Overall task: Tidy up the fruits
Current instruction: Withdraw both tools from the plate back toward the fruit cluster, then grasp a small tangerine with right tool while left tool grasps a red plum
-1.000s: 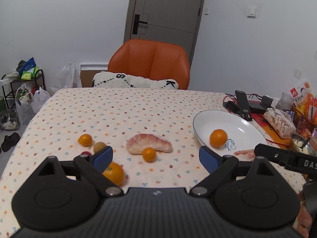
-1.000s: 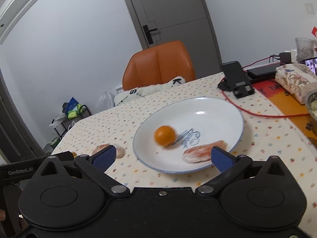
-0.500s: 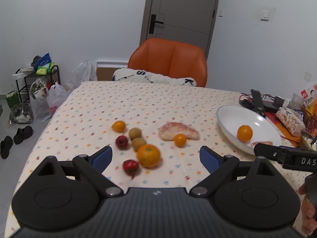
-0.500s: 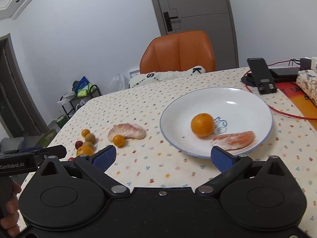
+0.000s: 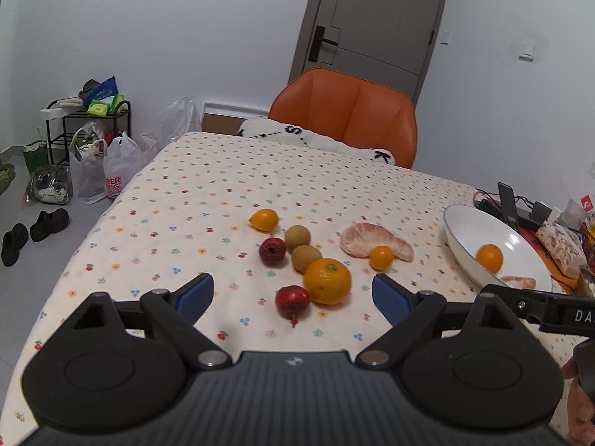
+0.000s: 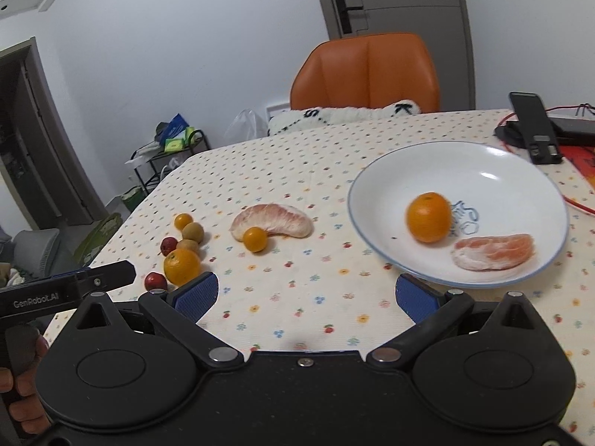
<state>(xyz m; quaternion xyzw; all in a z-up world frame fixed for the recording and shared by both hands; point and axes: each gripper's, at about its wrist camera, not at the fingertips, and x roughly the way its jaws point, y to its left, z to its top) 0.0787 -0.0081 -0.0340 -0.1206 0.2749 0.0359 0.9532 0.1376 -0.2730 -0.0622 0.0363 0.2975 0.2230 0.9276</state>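
On the table covered by a cream cloth with small coloured flowers (image 5: 208,186), loose fruit lies near the middle: a large orange (image 5: 327,281) touching a dark red round fruit (image 5: 292,300), two brownish-green round fruits (image 5: 305,258), another dark red fruit (image 5: 272,251) and a small yellow-orange citrus (image 5: 264,220). Beside them, toward the right edge, a peeled pink pomelo segment (image 6: 271,220) touches a small orange kumquat-like fruit (image 6: 255,239). By the right edge a white round plate with a blue rim (image 6: 483,160) holds an orange (image 6: 428,217) and a second peeled pomelo segment (image 6: 494,252). Above the near edge, the left gripper (image 5: 292,295) hangs with its blue-padded jaws spread wide, holding nothing. The right gripper (image 6: 307,295) is likewise wide apart and empty, just short of the plate. An orange chair (image 5: 346,115) stands at the far edge.
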